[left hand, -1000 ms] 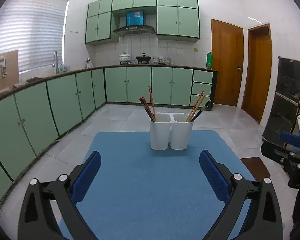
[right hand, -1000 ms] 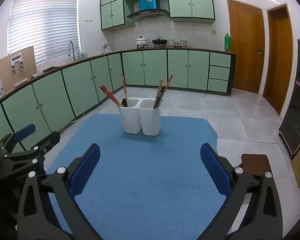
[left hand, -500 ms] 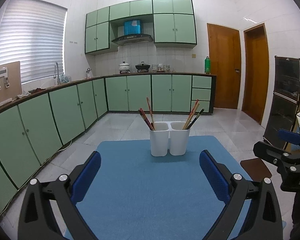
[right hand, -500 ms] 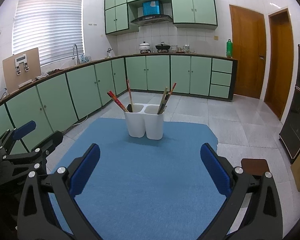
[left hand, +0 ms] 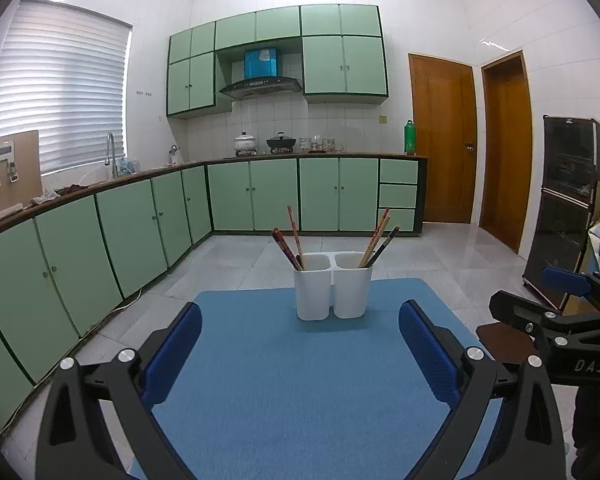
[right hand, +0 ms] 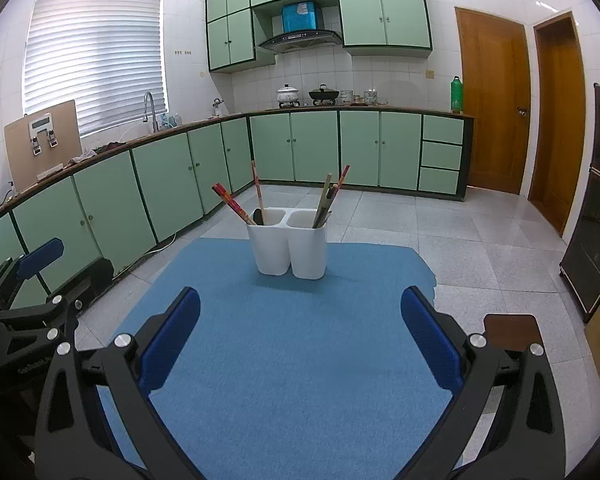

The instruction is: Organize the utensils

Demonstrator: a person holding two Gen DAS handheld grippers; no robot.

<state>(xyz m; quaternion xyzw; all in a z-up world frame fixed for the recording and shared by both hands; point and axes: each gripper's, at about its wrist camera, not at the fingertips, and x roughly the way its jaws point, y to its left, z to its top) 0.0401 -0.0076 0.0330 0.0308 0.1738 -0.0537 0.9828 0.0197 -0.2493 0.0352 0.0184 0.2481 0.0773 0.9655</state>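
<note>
A white two-compartment utensil holder (left hand: 332, 286) (right hand: 287, 246) stands upright on a blue mat (left hand: 300, 380) (right hand: 300, 360). Chopsticks (left hand: 290, 240) lean out of its left cup and more chopsticks (left hand: 380, 240) out of its right cup; a dark spoon-like handle (right hand: 258, 216) shows in the left cup. My left gripper (left hand: 300, 344) is open and empty, well short of the holder. My right gripper (right hand: 300, 332) is likewise open and empty. Each gripper shows at the edge of the other's view.
The mat covers a table with tiled floor beyond it. Green kitchen cabinets (left hand: 140, 220) run along the left and back. A small brown stool (right hand: 514, 330) sits at the right, and a dark glass cabinet (left hand: 568, 208) stands by the right wall.
Both cameras have tilted up and drawn back a little, so the holder looks smaller and lower in view. Both grippers stay open and empty.
</note>
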